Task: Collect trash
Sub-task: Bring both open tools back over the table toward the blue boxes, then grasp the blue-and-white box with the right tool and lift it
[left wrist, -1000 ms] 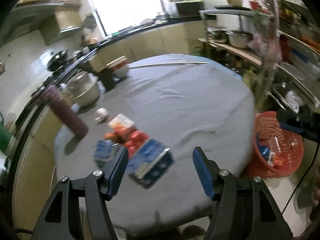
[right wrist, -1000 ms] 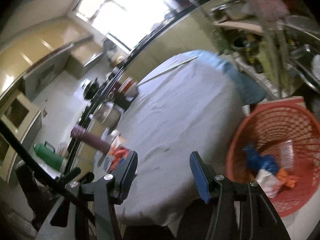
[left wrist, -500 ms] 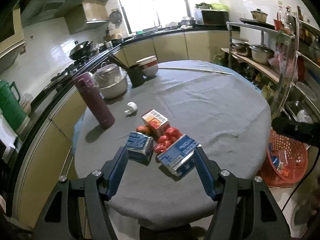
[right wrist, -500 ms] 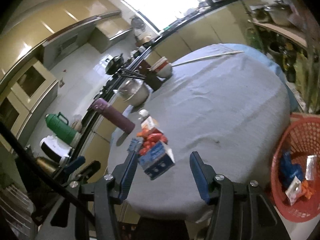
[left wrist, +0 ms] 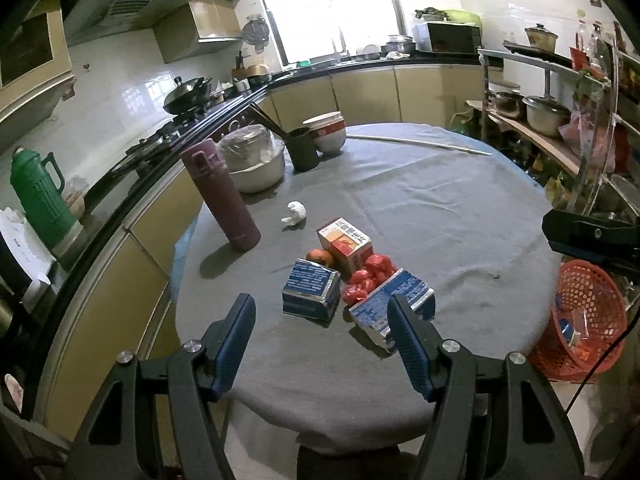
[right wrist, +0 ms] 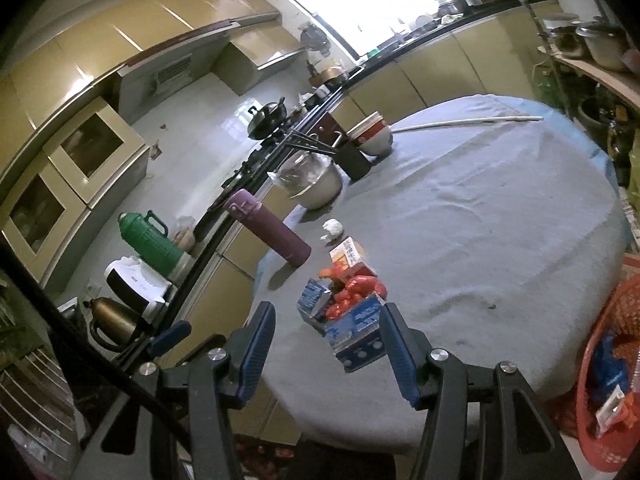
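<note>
A cluster of trash lies on the grey round table [left wrist: 440,208]: two blue cartons [left wrist: 310,294] [left wrist: 390,306], a red-orange carton [left wrist: 346,242], a red crumpled wrapper [left wrist: 368,276], an orange piece [left wrist: 319,257] and a white crumpled tissue [left wrist: 295,213]. My left gripper [left wrist: 322,338] is open and empty, just short of the blue cartons. My right gripper [right wrist: 326,350] is open and empty, near the front blue carton [right wrist: 356,332]. A red mesh basket [left wrist: 580,312] holding trash stands on the floor at the right; it also shows in the right wrist view [right wrist: 608,392].
A purple flask [left wrist: 222,196], a covered metal pot [left wrist: 254,160], a dark cup [left wrist: 303,148], stacked bowls [left wrist: 325,130] and a long thin stick [left wrist: 420,143] stand on the table's far side. Counter and stove run along the left; shelves with pots are at the right.
Both grippers swung left from the basket side toward the trash cluster, which now lies just ahead of both. Both stay open and empty.
</note>
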{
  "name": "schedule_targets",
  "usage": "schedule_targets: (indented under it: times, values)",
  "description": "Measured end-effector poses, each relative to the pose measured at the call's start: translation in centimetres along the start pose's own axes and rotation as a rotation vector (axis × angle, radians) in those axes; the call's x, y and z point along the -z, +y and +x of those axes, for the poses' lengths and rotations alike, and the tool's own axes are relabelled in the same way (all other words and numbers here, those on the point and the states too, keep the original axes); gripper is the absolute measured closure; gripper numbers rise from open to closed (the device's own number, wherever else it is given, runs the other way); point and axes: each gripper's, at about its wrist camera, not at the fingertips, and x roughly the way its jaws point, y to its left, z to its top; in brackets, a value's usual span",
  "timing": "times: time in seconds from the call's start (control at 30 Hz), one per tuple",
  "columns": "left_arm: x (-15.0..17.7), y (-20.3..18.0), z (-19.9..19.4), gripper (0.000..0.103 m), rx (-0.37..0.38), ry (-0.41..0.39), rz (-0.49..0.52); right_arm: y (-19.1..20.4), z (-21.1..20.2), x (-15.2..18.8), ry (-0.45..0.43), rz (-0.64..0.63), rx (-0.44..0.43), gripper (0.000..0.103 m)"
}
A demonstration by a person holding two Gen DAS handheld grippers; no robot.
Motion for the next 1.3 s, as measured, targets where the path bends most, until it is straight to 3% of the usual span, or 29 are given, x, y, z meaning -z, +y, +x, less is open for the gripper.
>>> schedule_targets:
  times: [1.3]
  values:
    - [0.9, 1.8, 0.2, 0.034, 0.003, 0.0, -0.047, 2.4, 1.7, 0.4, 0.036, -0.045, -0.017, 0.044]
